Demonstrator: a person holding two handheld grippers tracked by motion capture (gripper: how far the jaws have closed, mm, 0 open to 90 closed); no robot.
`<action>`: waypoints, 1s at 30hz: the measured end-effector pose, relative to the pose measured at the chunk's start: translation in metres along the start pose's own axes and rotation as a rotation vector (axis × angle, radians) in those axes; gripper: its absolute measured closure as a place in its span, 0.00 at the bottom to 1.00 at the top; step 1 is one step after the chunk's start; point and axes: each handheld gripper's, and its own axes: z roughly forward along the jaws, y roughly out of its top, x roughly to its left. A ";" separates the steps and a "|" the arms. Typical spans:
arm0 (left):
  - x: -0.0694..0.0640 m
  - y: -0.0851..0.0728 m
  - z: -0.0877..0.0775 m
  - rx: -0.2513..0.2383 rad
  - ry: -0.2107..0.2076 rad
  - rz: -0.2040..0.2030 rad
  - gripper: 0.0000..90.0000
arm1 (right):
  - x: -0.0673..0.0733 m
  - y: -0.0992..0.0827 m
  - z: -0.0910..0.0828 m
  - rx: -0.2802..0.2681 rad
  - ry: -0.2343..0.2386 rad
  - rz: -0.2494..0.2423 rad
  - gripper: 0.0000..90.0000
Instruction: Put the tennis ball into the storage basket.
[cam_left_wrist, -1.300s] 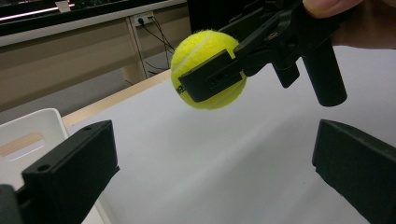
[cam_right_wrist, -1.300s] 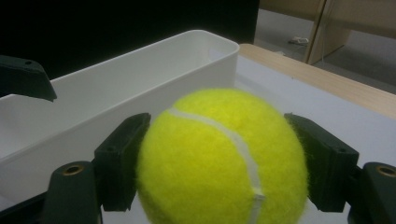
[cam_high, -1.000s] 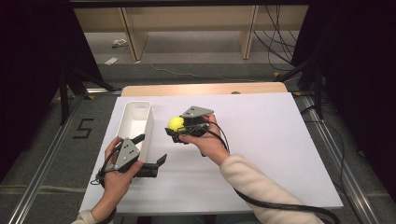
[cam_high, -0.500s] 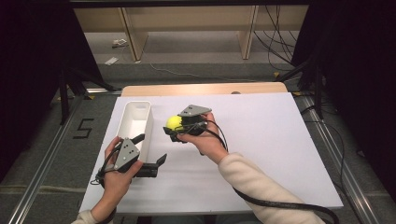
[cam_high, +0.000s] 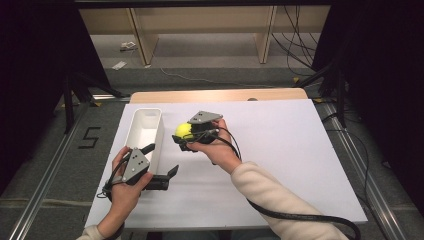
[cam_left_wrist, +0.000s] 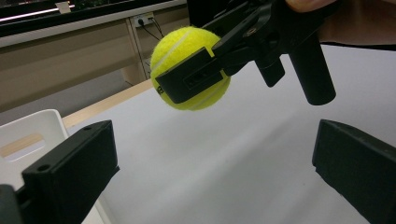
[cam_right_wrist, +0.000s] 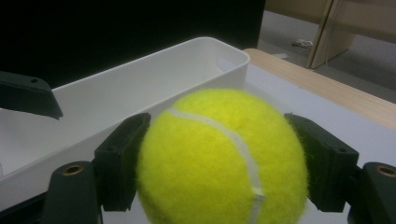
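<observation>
A tennis ball (cam_high: 183, 131) sits clamped between the right gripper (cam_high: 186, 140) fingers (cam_right_wrist: 122, 163), held above the counter (cam_high: 280, 150) just beside a white bin (cam_high: 145, 132); the left gripper (cam_high: 162, 165) fingers stand apart, empty.

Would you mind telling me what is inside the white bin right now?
The white bin looks empty: its bare floor shows in the high view. The left gripper covers its near end, so that corner stays unseen.

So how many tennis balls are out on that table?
1. The tennis ball is clamped in the right hand-held gripper, above the table beside the white bin. The bin's floor is partly hidden.
</observation>
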 end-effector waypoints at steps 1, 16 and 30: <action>0.000 0.000 0.000 -0.001 0.000 -0.001 0.00 | 0.000 0.000 0.000 0.001 -0.001 0.000 0.30; 0.000 0.000 0.000 0.000 -0.002 -0.001 0.00 | 0.000 0.009 0.007 0.011 -0.006 -0.013 0.30; -0.001 0.000 0.000 0.002 -0.005 -0.001 0.00 | 0.000 0.013 0.012 0.021 -0.001 -0.016 0.30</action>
